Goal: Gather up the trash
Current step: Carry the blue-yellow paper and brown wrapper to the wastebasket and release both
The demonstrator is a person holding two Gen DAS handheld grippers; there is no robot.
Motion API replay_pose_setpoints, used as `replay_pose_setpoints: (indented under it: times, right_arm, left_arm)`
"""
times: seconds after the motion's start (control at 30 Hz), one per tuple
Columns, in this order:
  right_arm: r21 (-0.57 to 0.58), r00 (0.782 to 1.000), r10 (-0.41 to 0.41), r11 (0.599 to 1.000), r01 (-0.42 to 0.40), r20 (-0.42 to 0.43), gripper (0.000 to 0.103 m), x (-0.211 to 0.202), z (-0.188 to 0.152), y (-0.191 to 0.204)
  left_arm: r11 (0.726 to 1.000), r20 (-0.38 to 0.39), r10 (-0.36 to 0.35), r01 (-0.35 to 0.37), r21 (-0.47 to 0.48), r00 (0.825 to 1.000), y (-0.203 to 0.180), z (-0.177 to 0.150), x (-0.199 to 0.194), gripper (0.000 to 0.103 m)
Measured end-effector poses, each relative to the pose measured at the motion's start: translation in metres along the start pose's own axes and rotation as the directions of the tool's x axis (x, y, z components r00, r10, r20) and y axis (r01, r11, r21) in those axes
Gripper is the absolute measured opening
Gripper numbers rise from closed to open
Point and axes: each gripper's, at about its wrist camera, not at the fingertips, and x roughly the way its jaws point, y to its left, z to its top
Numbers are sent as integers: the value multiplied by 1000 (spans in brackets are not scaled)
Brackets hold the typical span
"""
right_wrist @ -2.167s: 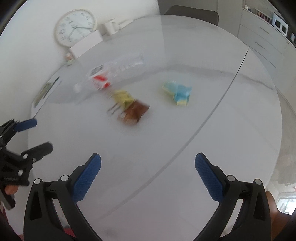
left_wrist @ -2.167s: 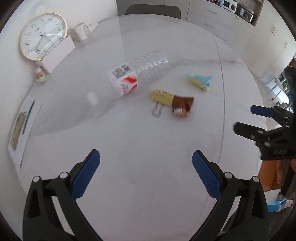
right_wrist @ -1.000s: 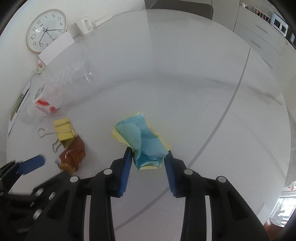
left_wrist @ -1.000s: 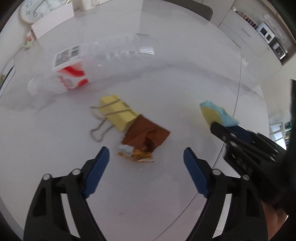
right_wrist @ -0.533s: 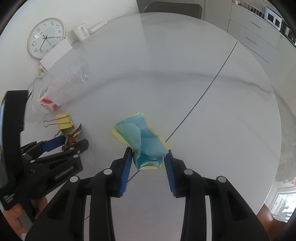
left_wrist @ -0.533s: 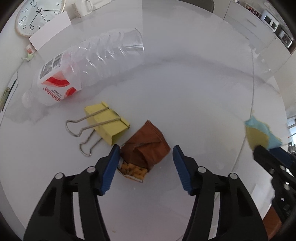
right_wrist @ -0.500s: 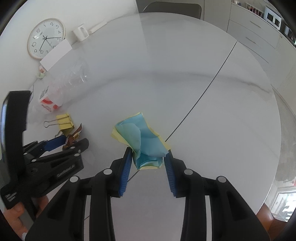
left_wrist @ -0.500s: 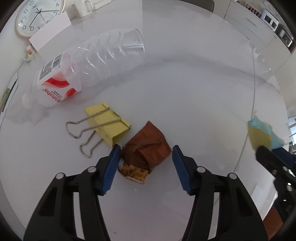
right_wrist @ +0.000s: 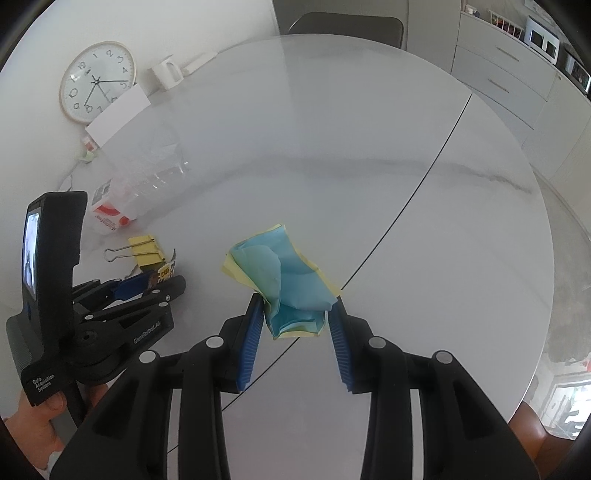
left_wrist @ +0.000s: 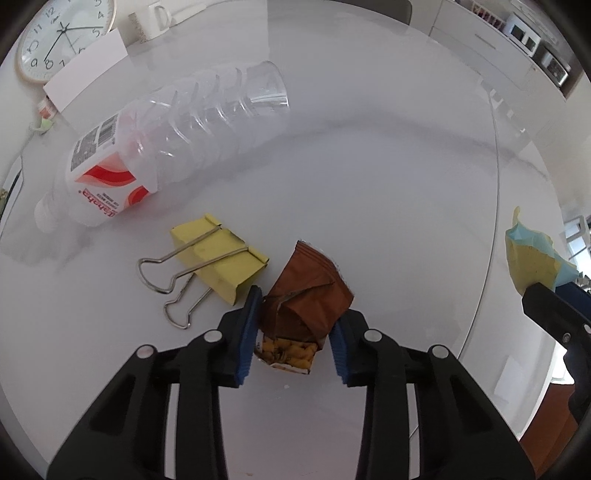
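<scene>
White marble table [left_wrist: 369, 184], clock [right_wrist: 96, 81] and mug [right_wrist: 166, 75] at far edge. Left gripper [left_wrist: 293, 334] jaws closing on brown wrapper [left_wrist: 306, 295], pads touching both sides, wrapper on table beside yellow clip [left_wrist: 218, 254]. Bottle [left_wrist: 166, 147] lies beyond. Right gripper [right_wrist: 295, 332] pinches blue-yellow paper [right_wrist: 286, 284], lifted off table.

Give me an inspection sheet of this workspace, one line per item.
Surface: white marble-look table, with a seam.
Job's things: brown snack wrapper; crumpled blue and yellow paper; empty plastic bottle on its side.
Clutter: yellow binder clip, clock, white mug.
Grippers: left gripper closing around the wrapper; right gripper shut on the paper.
Cables: nothing seen.
Surroundings: chair, drawer cabinets.
</scene>
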Motion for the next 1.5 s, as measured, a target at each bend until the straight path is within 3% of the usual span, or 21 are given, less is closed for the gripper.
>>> replay_pose_setpoints:
  times: [0.23,0.43,0.63,0.73,1.07,1.33,1.5]
  right_arm:
    - [-12,1000,4,1000,-4,-1,37,-13,-12,2]
    - [-44,1000,14,999,-14,4,37,-48,-44,13]
    - [-97,999,37,994,-41,-39,38,-91,-111,28]
    - [-113,997,51,992,-58,-66,38,-108,-145,33]
    - [-194,987,102,973,-125,-125,38,-156,-249,39]
    - [-257,968,141,947,-192,-206,39,-147,-314,39]
    - [-256,961,152,944,-210,-229,39,-124,-329,42]
  left_arm:
    - [999,14,-6,6,33,1000,-2,-11,-16,31]
    - [994,32,5,-9,111,999,-8,-40,-59,31]
    - [983,-2,8,-8,181,1000,-19,-101,-111,31]
    - [983,-38,-14,20,181,999,-18,-143,-134,31]
    - [989,-72,-9,19,149,997,-38,-254,-180,32]
    - [993,-94,-25,36,116,995,-35,-307,-192,32]
    - [990,-91,-30,42,135,995,-34,-317,-196,32]
